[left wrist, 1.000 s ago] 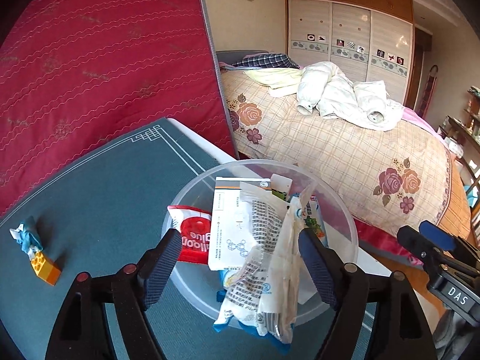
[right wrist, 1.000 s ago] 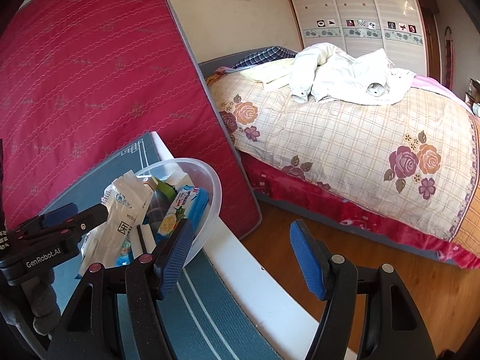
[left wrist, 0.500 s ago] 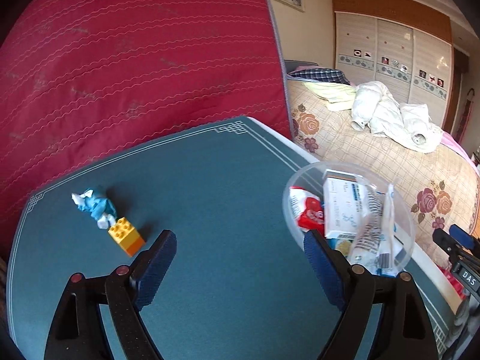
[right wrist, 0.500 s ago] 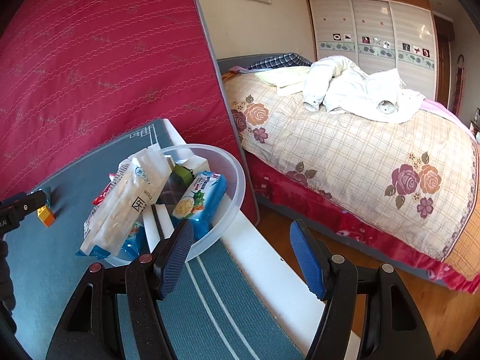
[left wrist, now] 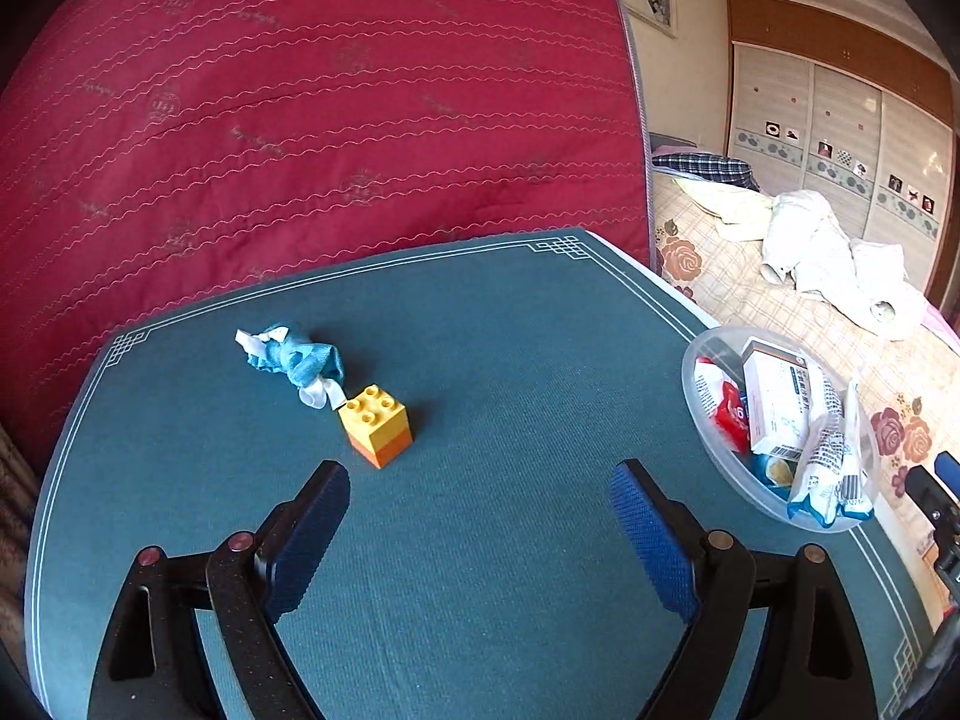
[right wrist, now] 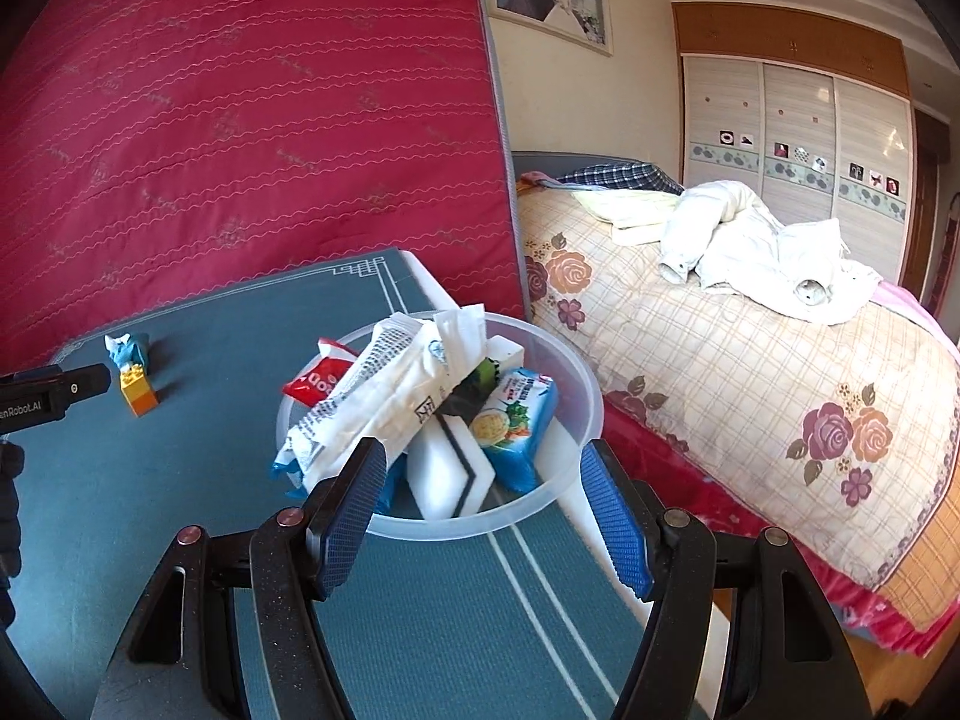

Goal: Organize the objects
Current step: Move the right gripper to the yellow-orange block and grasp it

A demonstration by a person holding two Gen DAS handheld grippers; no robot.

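On the teal surface, a yellow-and-orange toy brick stands upright, studs up, with a crumpled blue-and-white cloth just beyond it and touching or nearly touching its far corner. The left tongs hover on the near side of the brick, spread wide and holding nothing; the left finger's tip sits close to the brick, though not against it. To the right of the brick, well apart and at the surface's edge, is a clear plastic bowl filled with packets: a red pouch, a white box and a long printed white bag leaning over the rim. From the right wrist view the same bowl lies directly ahead of the right tongs, which are also wide and empty, their tips on either side of the bowl's near rim. Behind the brick rises a red quilted mattress, set on edge.
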